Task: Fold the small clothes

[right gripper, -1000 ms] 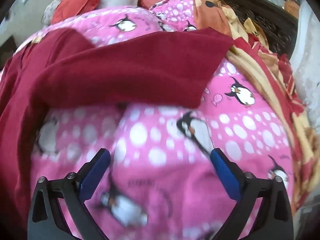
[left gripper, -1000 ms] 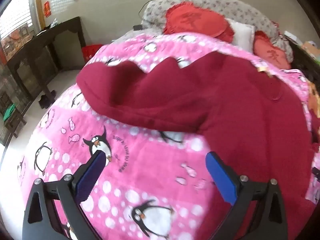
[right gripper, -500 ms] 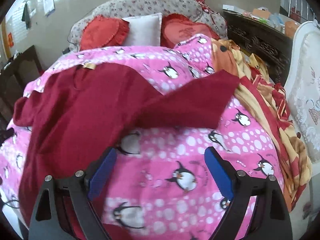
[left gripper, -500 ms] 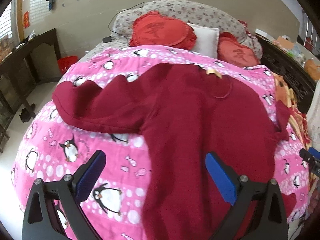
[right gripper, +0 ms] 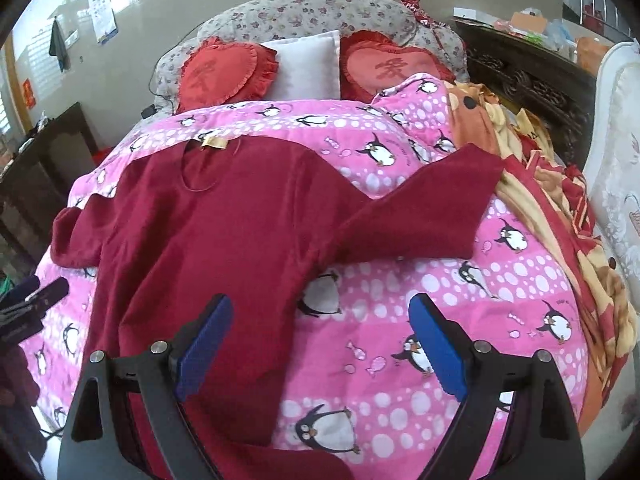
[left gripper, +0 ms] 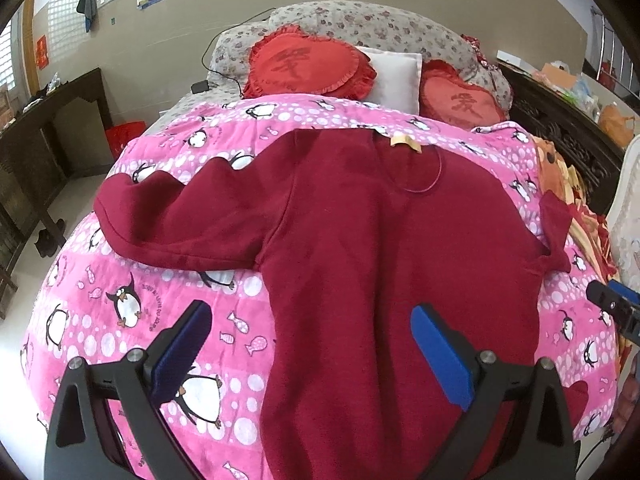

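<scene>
A dark red long-sleeved garment (left gripper: 372,240) lies spread flat on the pink penguin quilt (left gripper: 120,280), neck toward the pillows, both sleeves stretched out sideways. It also shows in the right wrist view (right gripper: 224,232), with its right sleeve (right gripper: 420,216) reaching toward the striped blanket. My left gripper (left gripper: 310,344) is open and empty, raised above the garment's lower left side. My right gripper (right gripper: 320,340) is open and empty, raised above the lower right edge of the garment. The right gripper's tip shows at the right edge of the left wrist view (left gripper: 612,304).
Two red heart cushions (left gripper: 308,64) and a white pillow (left gripper: 396,72) lie at the head of the bed. An orange and red blanket (right gripper: 560,216) is bunched along the bed's right side. Dark wooden furniture (left gripper: 44,128) stands at the left, and a carved dark cabinet (right gripper: 528,80) at the right.
Both grippers have pulled back and risen from close over the quilt. The whole garment is now in view, lying where it was.
</scene>
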Tool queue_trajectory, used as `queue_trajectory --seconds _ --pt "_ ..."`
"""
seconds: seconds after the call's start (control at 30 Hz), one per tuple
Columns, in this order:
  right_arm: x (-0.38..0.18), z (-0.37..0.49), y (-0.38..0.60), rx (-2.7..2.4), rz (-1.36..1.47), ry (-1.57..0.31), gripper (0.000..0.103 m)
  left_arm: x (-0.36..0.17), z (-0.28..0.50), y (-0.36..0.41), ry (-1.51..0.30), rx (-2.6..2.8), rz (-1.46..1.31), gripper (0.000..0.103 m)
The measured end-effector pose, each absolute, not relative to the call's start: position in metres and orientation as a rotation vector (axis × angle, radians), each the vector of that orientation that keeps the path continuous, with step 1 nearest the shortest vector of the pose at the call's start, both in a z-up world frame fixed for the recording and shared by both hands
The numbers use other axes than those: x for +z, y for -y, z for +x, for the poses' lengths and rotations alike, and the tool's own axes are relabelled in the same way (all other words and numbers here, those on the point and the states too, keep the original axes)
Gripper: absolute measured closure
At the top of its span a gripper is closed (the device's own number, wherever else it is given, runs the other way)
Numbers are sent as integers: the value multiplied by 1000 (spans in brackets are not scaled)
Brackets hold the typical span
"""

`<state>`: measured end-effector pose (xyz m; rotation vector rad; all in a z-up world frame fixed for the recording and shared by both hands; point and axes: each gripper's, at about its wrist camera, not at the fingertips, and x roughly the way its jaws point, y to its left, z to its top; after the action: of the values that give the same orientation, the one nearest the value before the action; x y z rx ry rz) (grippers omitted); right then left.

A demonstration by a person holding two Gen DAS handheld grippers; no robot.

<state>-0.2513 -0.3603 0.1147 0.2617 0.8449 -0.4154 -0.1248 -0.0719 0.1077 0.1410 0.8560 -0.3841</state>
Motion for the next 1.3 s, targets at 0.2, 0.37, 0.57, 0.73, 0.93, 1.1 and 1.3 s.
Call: queue_trajectory --seconds 0.2,0.37,0.57,0.73,0.93,1.1,1.3 --pt "115 -241 353 -385 289 -871 35 105 -121 73 -856 -375 147 1" --pt "119 -228 339 -340 272 -885 35 104 -116 70 -857 -370 141 1" --pt "124 -212 320 -306 241 -877 35 104 -110 68 -859 -370 129 1" --pt "121 -200 313 -302 232 -893 35 100 -106 67 -864 -366 132 1" --pt "118 -195 314 -309 225 -898 35 94 -101 68 -880 -363 126 1" --pt "113 -188 316 -315 226 -912 35 92 -99 70 -882 -360 130 1" --pt "106 -183 317 -323 225 -924 35 92 -96 72 -885 -359 135 1"
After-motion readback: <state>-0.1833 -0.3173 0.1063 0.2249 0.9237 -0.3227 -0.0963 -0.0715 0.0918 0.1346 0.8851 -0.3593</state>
